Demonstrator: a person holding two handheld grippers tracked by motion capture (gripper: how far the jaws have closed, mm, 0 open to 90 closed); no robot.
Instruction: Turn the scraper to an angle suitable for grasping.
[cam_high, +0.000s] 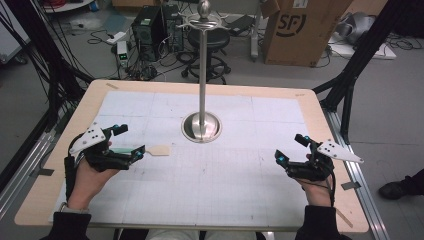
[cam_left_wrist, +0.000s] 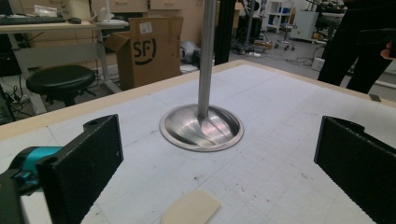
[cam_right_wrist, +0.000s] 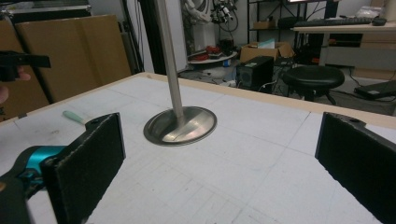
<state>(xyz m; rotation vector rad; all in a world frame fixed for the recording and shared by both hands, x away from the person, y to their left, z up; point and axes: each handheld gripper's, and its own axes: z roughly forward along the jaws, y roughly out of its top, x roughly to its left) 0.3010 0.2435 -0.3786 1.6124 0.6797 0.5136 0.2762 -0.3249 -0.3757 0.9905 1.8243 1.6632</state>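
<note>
A small spatula (cam_high: 155, 149) with a pale green handle and a beige blade lies flat on the white gridded mat. My left gripper (cam_high: 129, 142) hovers over its handle end, jaws wide apart and gripping nothing. In the left gripper view the beige blade (cam_left_wrist: 191, 208) lies on the mat low between the open jaws. A tall steel stand (cam_high: 201, 126) with a round base rises from the middle of the table. My right gripper (cam_high: 291, 148) is held at the right side, open and empty. From there the green handle (cam_right_wrist: 73, 116) shows far left of the stand's base (cam_right_wrist: 180, 125).
The mat covers a wooden table (cam_high: 320, 107) with metal rails along both sides. Beyond the far edge stand a black stool (cam_high: 210, 40), a computer tower (cam_high: 150, 25) and a cardboard box (cam_high: 300, 30). A person in dark clothes (cam_left_wrist: 350, 42) stands off the table's side.
</note>
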